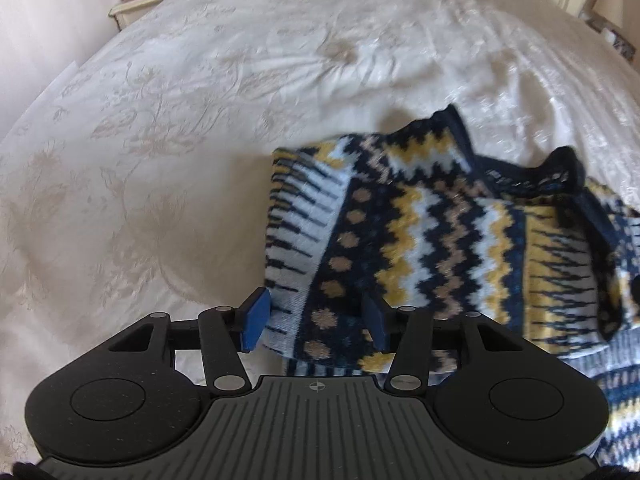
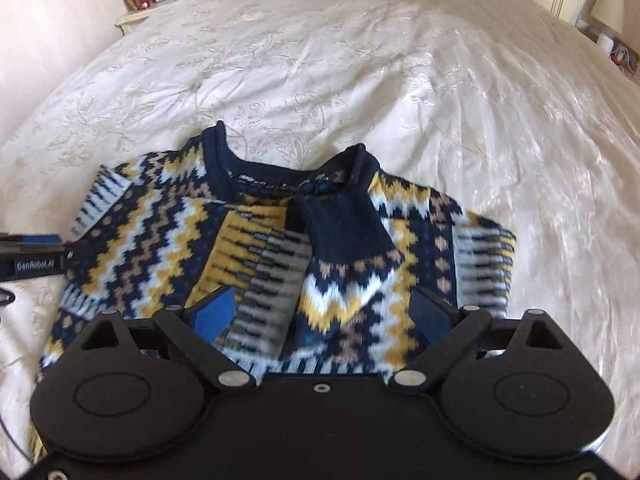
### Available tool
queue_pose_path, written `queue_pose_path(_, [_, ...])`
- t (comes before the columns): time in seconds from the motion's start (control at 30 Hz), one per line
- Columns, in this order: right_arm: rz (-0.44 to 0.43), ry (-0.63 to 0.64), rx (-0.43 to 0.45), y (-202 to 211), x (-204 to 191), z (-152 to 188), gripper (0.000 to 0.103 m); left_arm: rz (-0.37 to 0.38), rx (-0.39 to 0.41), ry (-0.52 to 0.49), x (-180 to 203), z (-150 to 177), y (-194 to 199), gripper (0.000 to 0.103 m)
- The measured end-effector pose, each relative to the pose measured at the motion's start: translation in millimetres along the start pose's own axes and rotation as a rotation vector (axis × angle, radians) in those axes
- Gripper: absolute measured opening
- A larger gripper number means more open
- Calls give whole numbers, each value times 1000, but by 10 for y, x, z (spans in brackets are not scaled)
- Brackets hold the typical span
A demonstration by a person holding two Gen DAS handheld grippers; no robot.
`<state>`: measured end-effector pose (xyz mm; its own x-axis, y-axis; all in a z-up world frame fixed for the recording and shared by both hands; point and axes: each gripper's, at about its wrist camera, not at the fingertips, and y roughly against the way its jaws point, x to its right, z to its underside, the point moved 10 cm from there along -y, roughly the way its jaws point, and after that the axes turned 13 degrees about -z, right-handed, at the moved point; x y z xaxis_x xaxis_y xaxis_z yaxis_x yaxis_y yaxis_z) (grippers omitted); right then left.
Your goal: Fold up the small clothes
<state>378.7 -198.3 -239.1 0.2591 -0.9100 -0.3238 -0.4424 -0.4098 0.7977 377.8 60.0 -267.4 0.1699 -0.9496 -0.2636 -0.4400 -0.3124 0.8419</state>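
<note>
A knitted sweater (image 1: 420, 232) in navy, yellow, white and tan zigzags lies flat on the bed, its navy collar (image 2: 256, 168) on the far side. Both sleeves are folded in across its chest (image 2: 332, 248). My left gripper (image 1: 316, 322) hangs over the sweater's left edge. Its blue pads (image 1: 256, 320) stand apart, with fabric lying between them but not pinched. It also shows from the side as the left gripper (image 2: 60, 246) at the frame's left edge. My right gripper (image 2: 324, 312) is wide open just above the sweater's near middle, holding nothing.
The cream floral bedspread (image 1: 168, 128) stretches far to the left and beyond the sweater. A bedside table (image 2: 140, 16) with a red candle, a clock and a picture frame stands at the far left corner. A lamp (image 2: 608, 4) is at the far right.
</note>
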Motion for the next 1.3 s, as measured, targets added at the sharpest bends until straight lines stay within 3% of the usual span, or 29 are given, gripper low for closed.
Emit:
queue_pose_path(0.1, [27, 1, -22, -199, 64, -86, 95, 22, -83, 66, -105, 144, -253, 55])
queue_pose_path(0.17, [38, 0, -37, -312, 118, -111, 95, 43, -84, 112, -173, 187, -288, 63])
queue_pose_path(0.33, [79, 20, -65, -472, 286, -66, 92, 36, -65, 81, -190, 232, -284, 68])
queue_pose_path(0.7, [208, -267, -16, 165, 1214, 440, 90, 27, -61, 91, -229, 243, -271, 71])
queue_pose_path(0.87, [161, -303, 37, 308, 1242, 491, 90, 26, -66, 92, -214, 204, -268, 71])
queue_pose_path(1.03, [118, -264, 28, 226, 1127, 454, 90, 43, -61, 99, -309, 234, -128, 70])
queue_pose_path(1.3, [48, -245, 26, 336, 894, 583, 90, 76, -48, 84, -435, 688, 316, 69])
